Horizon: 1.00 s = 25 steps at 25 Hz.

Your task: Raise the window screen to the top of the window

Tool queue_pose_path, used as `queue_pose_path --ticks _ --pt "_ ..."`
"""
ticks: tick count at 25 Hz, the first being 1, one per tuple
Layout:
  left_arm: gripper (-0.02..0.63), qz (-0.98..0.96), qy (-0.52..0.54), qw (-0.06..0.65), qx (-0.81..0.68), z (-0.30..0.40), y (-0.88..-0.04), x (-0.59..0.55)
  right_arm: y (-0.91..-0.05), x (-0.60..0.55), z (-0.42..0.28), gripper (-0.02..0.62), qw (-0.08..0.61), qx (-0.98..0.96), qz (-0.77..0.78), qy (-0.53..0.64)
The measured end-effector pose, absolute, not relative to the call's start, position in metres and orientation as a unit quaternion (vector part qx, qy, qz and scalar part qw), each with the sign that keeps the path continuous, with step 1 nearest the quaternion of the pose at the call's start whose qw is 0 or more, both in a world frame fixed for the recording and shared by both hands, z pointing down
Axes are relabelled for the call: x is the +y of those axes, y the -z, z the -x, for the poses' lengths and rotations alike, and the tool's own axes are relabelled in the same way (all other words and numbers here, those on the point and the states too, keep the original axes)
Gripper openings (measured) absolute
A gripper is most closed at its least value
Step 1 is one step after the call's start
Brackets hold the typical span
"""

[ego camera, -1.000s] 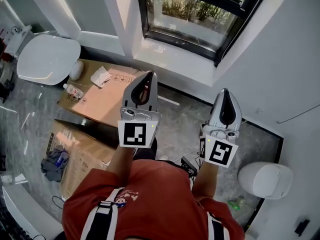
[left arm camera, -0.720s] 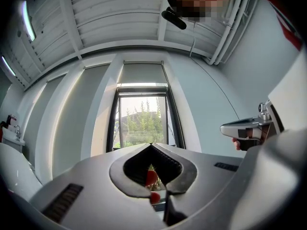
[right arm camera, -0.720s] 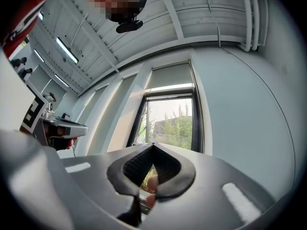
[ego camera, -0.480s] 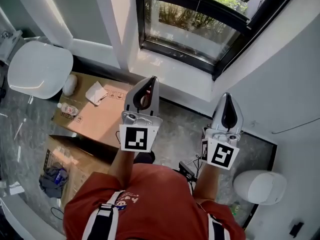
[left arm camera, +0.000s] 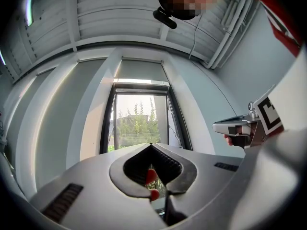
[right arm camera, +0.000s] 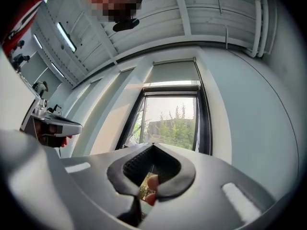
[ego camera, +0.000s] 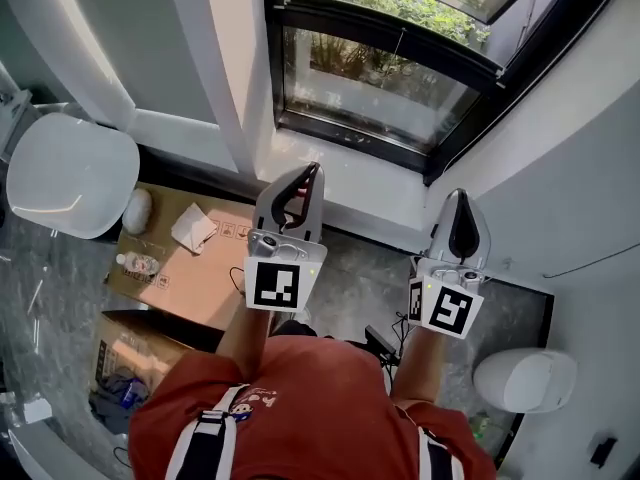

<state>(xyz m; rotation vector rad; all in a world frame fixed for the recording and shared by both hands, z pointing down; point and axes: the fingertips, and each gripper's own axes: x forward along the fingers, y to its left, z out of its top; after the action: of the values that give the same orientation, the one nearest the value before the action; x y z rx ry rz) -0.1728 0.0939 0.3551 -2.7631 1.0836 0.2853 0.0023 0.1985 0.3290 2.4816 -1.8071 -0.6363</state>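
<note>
The black-framed window [ego camera: 380, 78] fills the top of the head view, with a black crossbar [ego camera: 400, 28] and a thin cord [ego camera: 400, 46] hanging from it. Whether a mesh screen covers the pane below the bar I cannot tell. In the gripper views a grey shade panel [left arm camera: 139, 71] [right arm camera: 175, 72] sits above the glass. My left gripper [ego camera: 312, 168] [left arm camera: 151, 145] is shut and empty, held out short of the white sill [ego camera: 350, 183]. My right gripper [ego camera: 458, 196] [right arm camera: 152, 145] is shut and empty too, beside it near the right wall. Neither touches the window.
Cardboard boxes [ego camera: 190, 268] lie on the floor at the left, with a crumpled tissue [ego camera: 192, 230] and a bottle [ego camera: 135, 265] on them. A white rounded object [ego camera: 70, 183] stands at the far left, another white one [ego camera: 525, 378] at the lower right. A grey wall [ego camera: 570, 168] flanks the window on the right.
The window has grown larger and nearer in the head view as the person stepped toward it. Both grippers travelled forward together and stayed shut.
</note>
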Motion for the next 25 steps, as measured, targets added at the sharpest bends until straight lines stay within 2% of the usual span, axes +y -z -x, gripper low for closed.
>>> queue_pose_path --ticks 12,25 --pt "0.006 0.928 -0.102 0.085 0.349 0.165 -0.356 0.053 -0.332 0.166 -0.007 0.009 0.002 -0.562 -0.8 0.208" --pt "0.006 0.924 -0.079 0.084 0.364 0.11 -0.376 -0.013 -0.351 0.099 -0.073 0.009 -0.006 -0.566 -0.801 0.195"
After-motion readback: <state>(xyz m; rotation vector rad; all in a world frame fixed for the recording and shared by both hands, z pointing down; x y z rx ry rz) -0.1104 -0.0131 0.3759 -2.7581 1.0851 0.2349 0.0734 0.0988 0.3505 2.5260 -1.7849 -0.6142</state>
